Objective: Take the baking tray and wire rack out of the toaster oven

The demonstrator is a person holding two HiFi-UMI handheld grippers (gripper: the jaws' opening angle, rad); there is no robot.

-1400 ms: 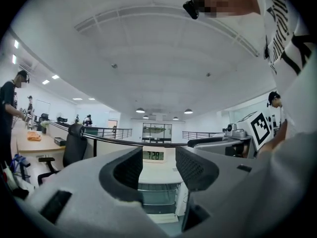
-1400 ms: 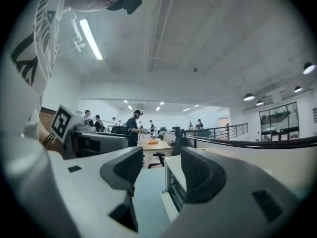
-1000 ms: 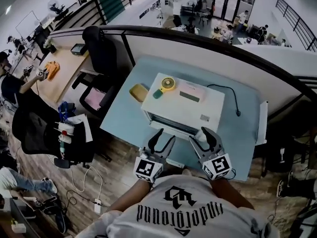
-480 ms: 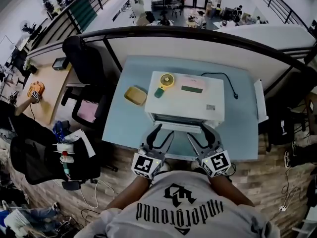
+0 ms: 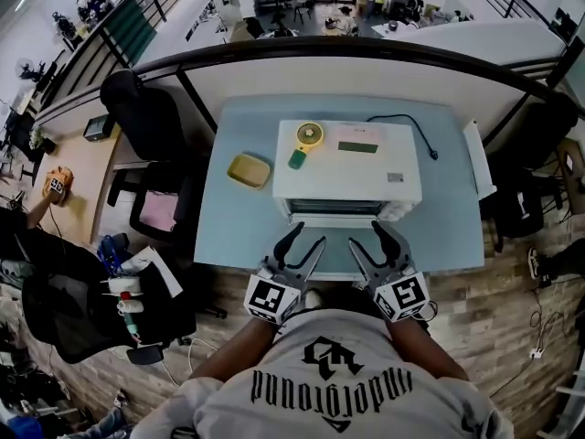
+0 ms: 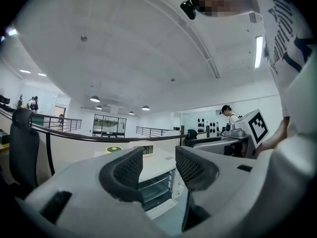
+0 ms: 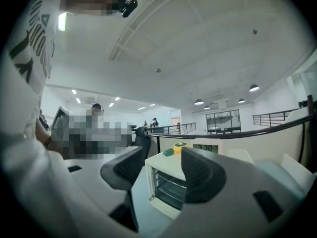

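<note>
- Head view: my left gripper [image 5: 308, 236] and right gripper [image 5: 366, 235] sit at lower centre, over the table's [image 5: 228, 231] near edge, just in front of the toaster oven [image 5: 347, 158].
- Left gripper view: my fingers [image 6: 126, 170] stand spread, pinching nothing; the oven shows in the gap.
- Right gripper view: these fingers [image 7: 198, 175] are spread and empty too. The wire rack [image 7: 169, 185] lies inside the oven, centre frame. I cannot make out the baking tray.
</note>
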